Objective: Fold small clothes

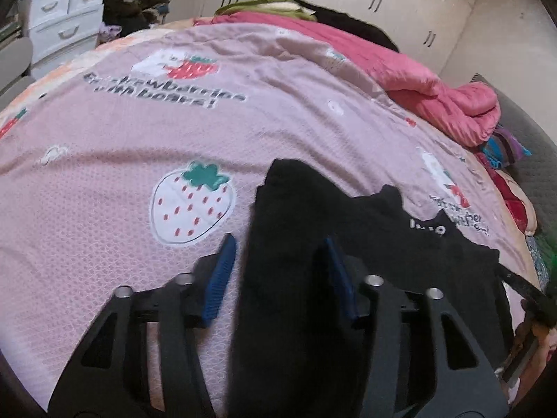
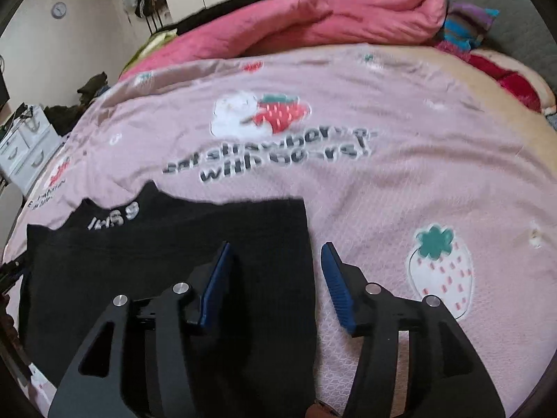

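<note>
Both the left gripper (image 1: 278,244) and right gripper (image 2: 276,249) were held wide open, empty, over the black garment (image 2: 167,261); only one layer might be pinched, spoiling the fold.

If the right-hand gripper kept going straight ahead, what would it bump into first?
Probably the black garment: the open right gripper straddles its right edge. Beyond lies only the pink strawberry bedspread, though depth is hard to judge.
</note>
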